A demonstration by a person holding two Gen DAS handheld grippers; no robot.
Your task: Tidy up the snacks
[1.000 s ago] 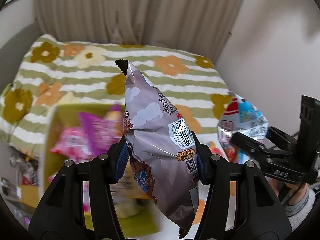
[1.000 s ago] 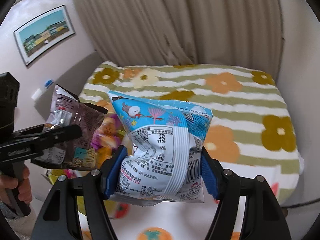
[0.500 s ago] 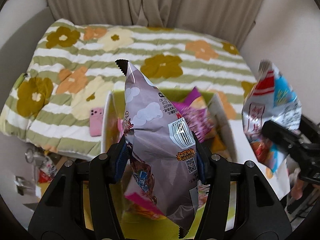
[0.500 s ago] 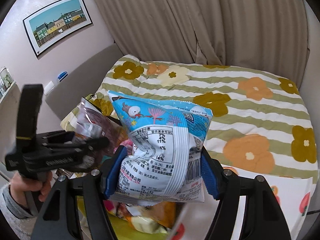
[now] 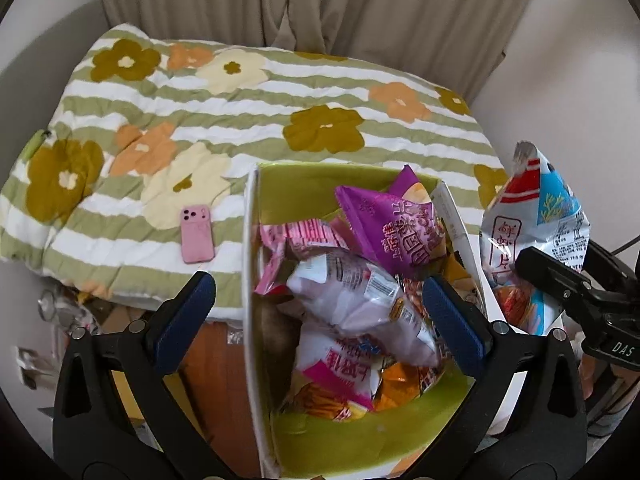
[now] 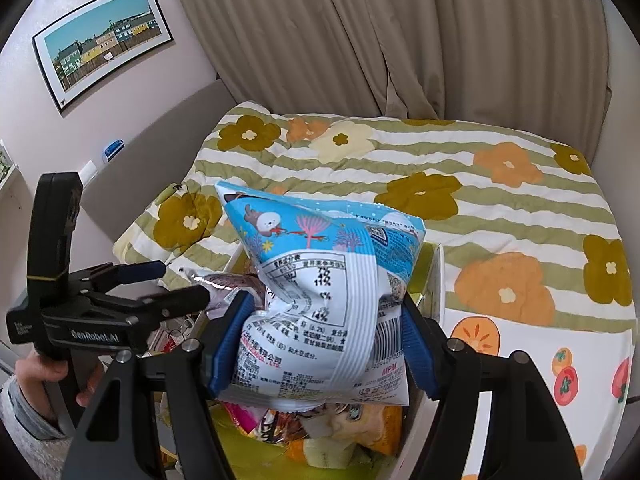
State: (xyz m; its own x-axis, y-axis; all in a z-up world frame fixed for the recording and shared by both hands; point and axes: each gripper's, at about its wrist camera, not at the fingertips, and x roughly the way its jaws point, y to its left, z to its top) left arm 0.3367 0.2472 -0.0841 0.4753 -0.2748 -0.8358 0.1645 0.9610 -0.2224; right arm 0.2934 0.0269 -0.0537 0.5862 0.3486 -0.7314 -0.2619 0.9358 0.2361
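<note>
A white box with a green inside (image 5: 250,280) holds several snack bags. A mauve snack bag (image 5: 360,304) lies on top of that pile. My left gripper (image 5: 318,286) hovers over it with its jaws opening wide, the blue pads clear of the bag. In the right wrist view the left gripper (image 6: 180,282) is at the left, a hand around its handle. My right gripper (image 6: 324,308) is shut on a blue and white snack bag (image 6: 320,280), held upright above the box's right side (image 6: 438,280). The same bag (image 5: 532,220) shows at the right of the left wrist view.
The box stands at the near edge of a bed with a green-striped floral quilt (image 5: 280,112). A pink phone (image 5: 196,234) lies on the quilt left of the box. A purple bag (image 5: 396,224) leans at the box's back. Curtains hang behind the bed.
Both grippers have moved over the box. The left gripper has opened and let go of the mauve bag, which now lies in the box. The right gripper still grips its bag.
</note>
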